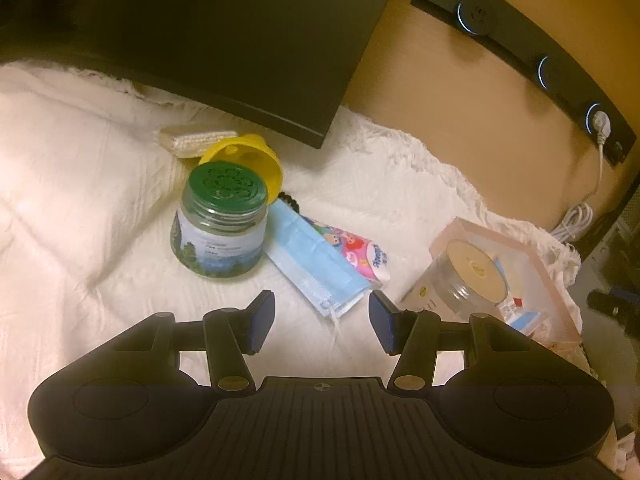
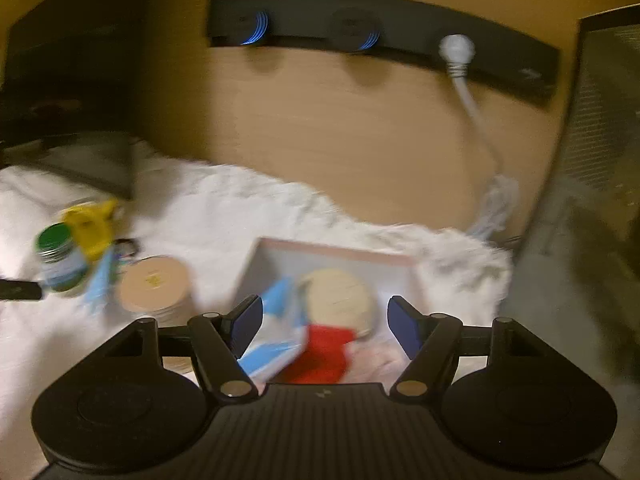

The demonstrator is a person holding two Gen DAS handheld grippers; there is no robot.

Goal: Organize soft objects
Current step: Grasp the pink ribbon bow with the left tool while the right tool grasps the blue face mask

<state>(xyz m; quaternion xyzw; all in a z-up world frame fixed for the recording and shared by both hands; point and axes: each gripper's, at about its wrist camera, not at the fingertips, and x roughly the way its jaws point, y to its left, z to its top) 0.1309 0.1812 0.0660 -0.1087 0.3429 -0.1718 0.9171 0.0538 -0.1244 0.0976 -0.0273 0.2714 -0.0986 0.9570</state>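
Observation:
A stack of blue face masks (image 1: pixel 316 268) lies on the white cloth just beyond my open, empty left gripper (image 1: pixel 322 316), over a colourful tissue pack (image 1: pixel 360 254). A pink tray (image 1: pixel 544 256) at the right shows in both views (image 2: pixel 332 250). In the blurred right wrist view it holds a blue-white soft item (image 2: pixel 276 320), a red item (image 2: pixel 324 352) and a tan round piece (image 2: pixel 340 296). My right gripper (image 2: pixel 326 326) is open and empty above the tray.
A green-lidded jar (image 1: pixel 220 224) and a yellow lid (image 1: pixel 248 160) stand left of the masks. A round tan-lidded tin (image 1: pixel 472 276) leans at the tray. A dark monitor (image 1: pixel 224 40) overhangs the back. A power strip (image 1: pixel 540 64) and white cable (image 1: pixel 576 216) are on the wall.

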